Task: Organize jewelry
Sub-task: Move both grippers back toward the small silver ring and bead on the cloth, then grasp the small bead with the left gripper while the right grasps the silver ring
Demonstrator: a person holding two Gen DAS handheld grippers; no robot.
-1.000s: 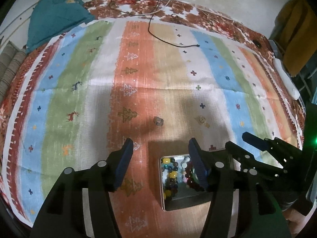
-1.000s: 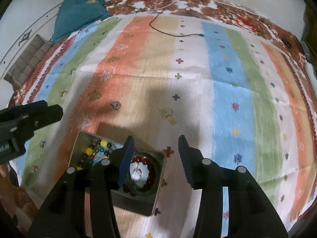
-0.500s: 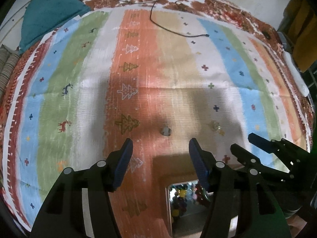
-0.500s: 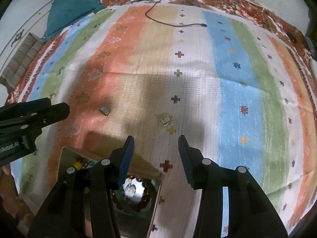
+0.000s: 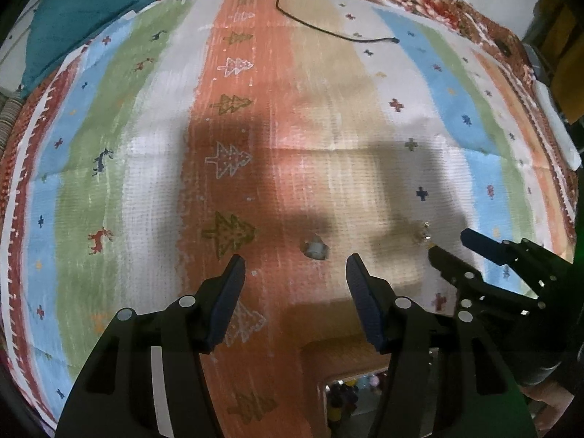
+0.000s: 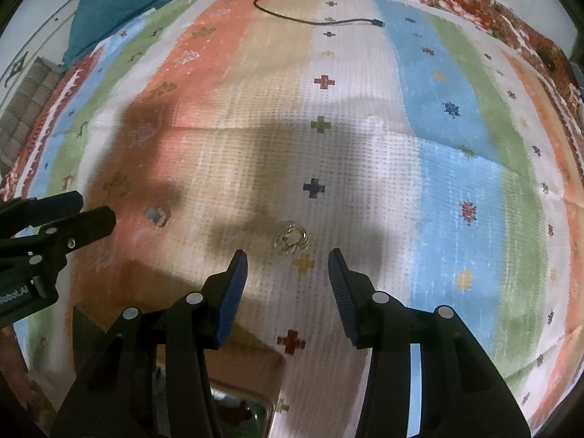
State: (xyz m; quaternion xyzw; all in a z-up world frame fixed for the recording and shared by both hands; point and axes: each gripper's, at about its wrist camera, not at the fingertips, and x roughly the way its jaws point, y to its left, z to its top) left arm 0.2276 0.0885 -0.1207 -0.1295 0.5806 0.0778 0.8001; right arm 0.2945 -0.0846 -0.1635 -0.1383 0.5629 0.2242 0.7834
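A small grey ring-like piece [image 5: 314, 249] lies on the orange stripe of the rug, just beyond my open, empty left gripper [image 5: 295, 272]; it also shows in the right wrist view [image 6: 157, 216]. A gold jewelry piece [image 6: 291, 239] lies on the white stripe just ahead of my open, empty right gripper [image 6: 287, 268]; it also shows in the left wrist view [image 5: 422, 233]. The metal jewelry box [image 5: 350, 398] with colored beads sits below and behind both grippers, mostly hidden; its edge shows in the right wrist view [image 6: 241, 407].
A striped rug [image 5: 146, 146] covers the floor. A black cable [image 5: 328, 33] lies at the far end. A teal cloth [image 5: 76, 14] lies at the far left. A white object [image 5: 554, 124] rests at the right rug edge.
Both grippers have moved forward away from the box, which has slid down toward the bottom of both views. The two loose pieces now lie close to the fingertips. Both stay open.
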